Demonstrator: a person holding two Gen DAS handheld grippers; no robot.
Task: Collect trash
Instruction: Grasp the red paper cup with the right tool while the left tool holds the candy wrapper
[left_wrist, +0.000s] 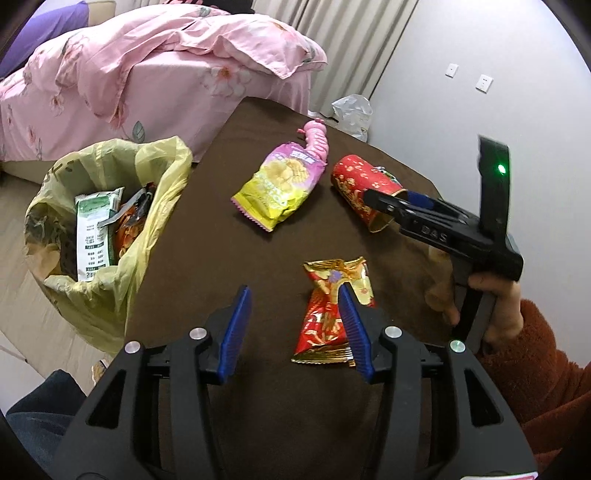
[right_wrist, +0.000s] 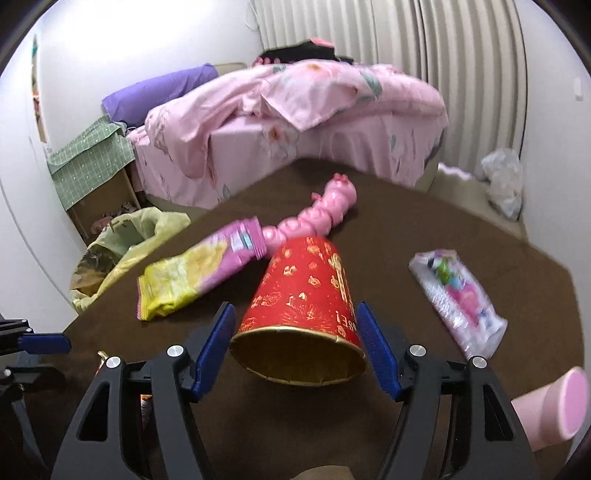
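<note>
Trash lying on a brown cloth-covered table (left_wrist: 258, 266), a yellow plastic bag (left_wrist: 110, 236) sitting at left frame.
The right gripper (right_wrist: 295, 339), jaws spread, is straddling the red paper cup (right_wrist: 306, 295) lying at centre frame; the left gripper (left_wrist: 295, 317), released, is hovering beside a red-gold foil wrapper (left_wrist: 328, 317) at lower centre.

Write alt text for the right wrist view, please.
The open right gripper straddles the wide mouth of a red paper cup lying on its side on a brown table. Behind it lie a yellow-and-pink snack bag and a pink toy.
</note>
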